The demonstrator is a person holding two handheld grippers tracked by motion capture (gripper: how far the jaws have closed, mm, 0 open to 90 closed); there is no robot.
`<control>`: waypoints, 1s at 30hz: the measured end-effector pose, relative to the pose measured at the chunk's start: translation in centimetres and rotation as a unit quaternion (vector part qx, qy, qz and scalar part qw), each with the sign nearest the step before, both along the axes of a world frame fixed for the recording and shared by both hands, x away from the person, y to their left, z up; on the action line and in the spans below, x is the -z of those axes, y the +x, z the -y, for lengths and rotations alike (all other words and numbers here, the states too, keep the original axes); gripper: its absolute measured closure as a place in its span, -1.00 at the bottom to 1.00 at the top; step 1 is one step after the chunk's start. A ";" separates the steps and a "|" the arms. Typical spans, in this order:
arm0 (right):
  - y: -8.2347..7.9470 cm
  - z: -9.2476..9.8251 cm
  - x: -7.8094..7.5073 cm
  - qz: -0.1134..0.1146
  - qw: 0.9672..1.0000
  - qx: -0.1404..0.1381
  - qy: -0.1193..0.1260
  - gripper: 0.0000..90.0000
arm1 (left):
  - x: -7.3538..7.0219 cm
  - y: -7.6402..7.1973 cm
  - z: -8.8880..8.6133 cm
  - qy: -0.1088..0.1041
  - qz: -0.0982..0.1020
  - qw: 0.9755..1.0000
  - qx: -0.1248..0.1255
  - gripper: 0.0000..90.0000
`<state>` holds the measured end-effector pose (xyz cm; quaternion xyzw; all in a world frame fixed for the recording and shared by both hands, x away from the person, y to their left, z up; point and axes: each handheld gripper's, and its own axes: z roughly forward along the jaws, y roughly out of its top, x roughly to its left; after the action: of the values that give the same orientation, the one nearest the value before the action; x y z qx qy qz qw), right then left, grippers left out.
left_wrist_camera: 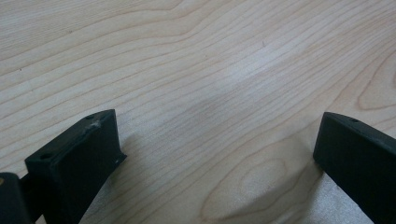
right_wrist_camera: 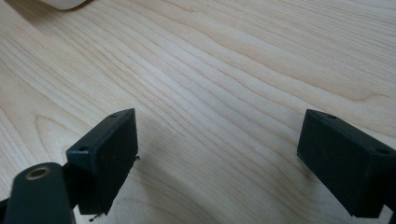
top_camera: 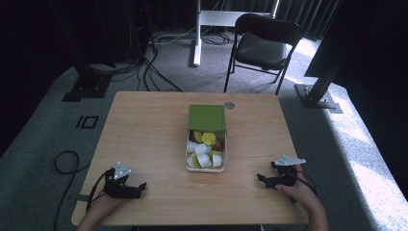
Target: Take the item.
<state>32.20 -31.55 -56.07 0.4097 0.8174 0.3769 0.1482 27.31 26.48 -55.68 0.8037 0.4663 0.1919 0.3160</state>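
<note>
Left tool [top_camera: 139, 185]: jaws spread, empty, resting on the pale wooden worktop [top_camera: 144, 125]. Clear rectangular plastic box [top_camera: 206, 166] of white and lime capsules, green lid slid back: ahead, between both tools, well apart. Right tool [top_camera: 260, 178]: jaws spread, empty.

Wooden table [top_camera: 144, 125] with a clear box [top_camera: 206, 151] around the middle, full of white and lime-green cups, its green lid [top_camera: 207, 118] lying at the far end. Left gripper [top_camera: 137, 187] sits near the front-left corner, right gripper [top_camera: 262, 179] near the front-right, both well apart from the box.
</note>
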 end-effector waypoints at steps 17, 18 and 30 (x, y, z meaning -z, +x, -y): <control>-0.3 -0.6 0.1 0.011 1.000 0.004 -0.028 -0.73 | 0.0 0.0 0.0 0.000 0.000 1.000 0.000 -0.96; -0.3 -0.7 0.1 0.011 1.000 0.007 -0.028 -0.73 | 0.0 0.0 0.0 0.000 0.000 1.000 0.000 -0.97; 0.2 -1.8 -0.1 0.017 0.999 0.027 -0.022 -0.67 | 0.0 0.0 0.0 0.000 0.000 1.000 0.000 -0.97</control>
<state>32.42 -29.73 -56.02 0.4220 0.8116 0.3610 0.1812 27.32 26.49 -55.68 0.8038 0.4660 0.1917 0.3162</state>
